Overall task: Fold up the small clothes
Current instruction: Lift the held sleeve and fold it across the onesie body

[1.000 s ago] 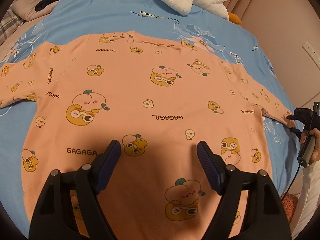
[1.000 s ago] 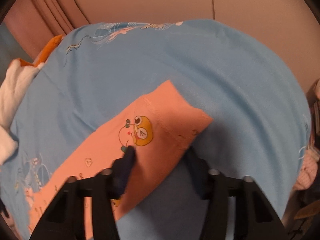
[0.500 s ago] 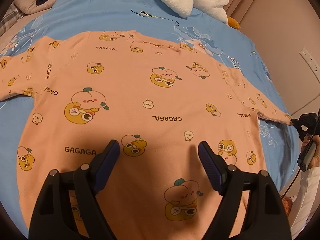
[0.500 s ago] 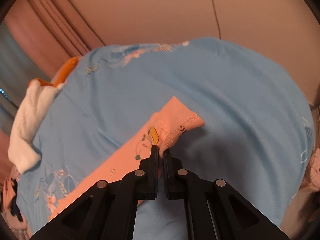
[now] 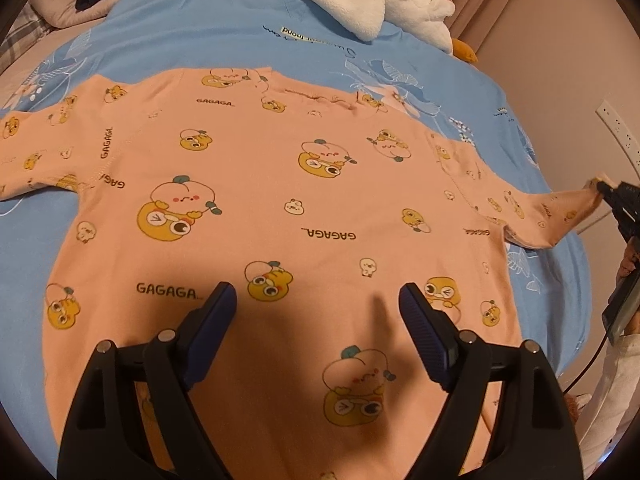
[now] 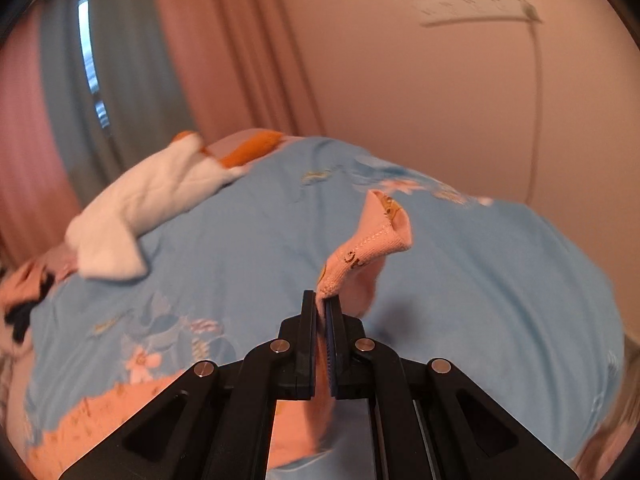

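Blue bedsheet (image 5: 248, 48), shirt's cuff (image 6: 372, 240) in right hand-held gripper (image 6: 322, 304)

Bare blue bedsheet (image 5: 192, 40) around the shirt (image 5: 280, 200); white plush (image 5: 360, 4) crowding far edge.

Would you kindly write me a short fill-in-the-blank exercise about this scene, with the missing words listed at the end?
1. The right gripper is shut on the cuff of the shirt's ____ .
2. The left gripper hovers over the shirt with its jaws ____ .
3. The shirt lies spread on a ____ sheet.
4. The word printed repeatedly on the shirt is ____ .

Missing words: sleeve; open; blue; GAGAGA
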The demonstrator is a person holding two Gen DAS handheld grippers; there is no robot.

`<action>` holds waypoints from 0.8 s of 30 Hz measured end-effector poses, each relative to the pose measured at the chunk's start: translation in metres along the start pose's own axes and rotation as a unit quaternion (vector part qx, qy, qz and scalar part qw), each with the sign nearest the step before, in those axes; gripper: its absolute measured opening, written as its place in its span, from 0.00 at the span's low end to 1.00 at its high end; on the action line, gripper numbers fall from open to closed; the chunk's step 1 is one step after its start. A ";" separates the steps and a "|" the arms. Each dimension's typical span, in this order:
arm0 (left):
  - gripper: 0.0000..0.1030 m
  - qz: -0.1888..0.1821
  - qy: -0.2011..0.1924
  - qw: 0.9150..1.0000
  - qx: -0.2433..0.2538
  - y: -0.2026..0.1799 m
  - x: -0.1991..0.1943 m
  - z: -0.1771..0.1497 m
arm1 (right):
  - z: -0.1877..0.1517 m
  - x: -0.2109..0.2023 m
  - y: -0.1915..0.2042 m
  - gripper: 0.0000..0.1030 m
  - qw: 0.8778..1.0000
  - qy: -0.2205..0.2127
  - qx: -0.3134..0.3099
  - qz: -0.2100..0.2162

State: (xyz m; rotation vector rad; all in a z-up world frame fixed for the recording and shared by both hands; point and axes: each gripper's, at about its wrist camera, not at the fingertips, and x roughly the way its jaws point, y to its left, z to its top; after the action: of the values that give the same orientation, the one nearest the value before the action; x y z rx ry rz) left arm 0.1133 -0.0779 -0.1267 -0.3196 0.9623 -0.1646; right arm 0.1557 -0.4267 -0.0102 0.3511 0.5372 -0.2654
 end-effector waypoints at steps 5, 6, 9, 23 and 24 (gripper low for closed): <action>0.81 -0.004 -0.023 1.000 -0.020 0.005 -0.019 0.004 | -0.003 0.000 0.030 0.05 0.998 -0.001 -0.049 0.038; 0.81 -0.003 -0.027 0.999 -0.022 0.006 -0.022 0.005 | -0.004 -0.001 0.036 0.05 0.997 0.002 -0.056 0.052; 0.82 0.000 -0.046 0.998 -0.031 0.009 -0.035 0.008 | -0.011 -0.003 0.056 0.05 0.993 0.010 -0.079 0.091; 0.82 0.013 -0.076 0.997 -0.025 0.008 -0.062 0.008 | -0.053 -0.006 0.125 0.05 0.967 0.069 -0.167 0.179; 0.82 0.013 -0.076 0.997 -0.025 0.008 -0.062 0.008 | -0.057 -0.006 0.129 0.05 0.965 0.076 -0.174 0.182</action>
State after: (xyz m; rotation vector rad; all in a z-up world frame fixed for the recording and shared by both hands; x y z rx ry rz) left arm 0.0846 -0.0511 -0.0771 -0.3590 0.8206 -0.0908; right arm 0.1686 -0.2870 -0.0199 0.1229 0.6465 0.2129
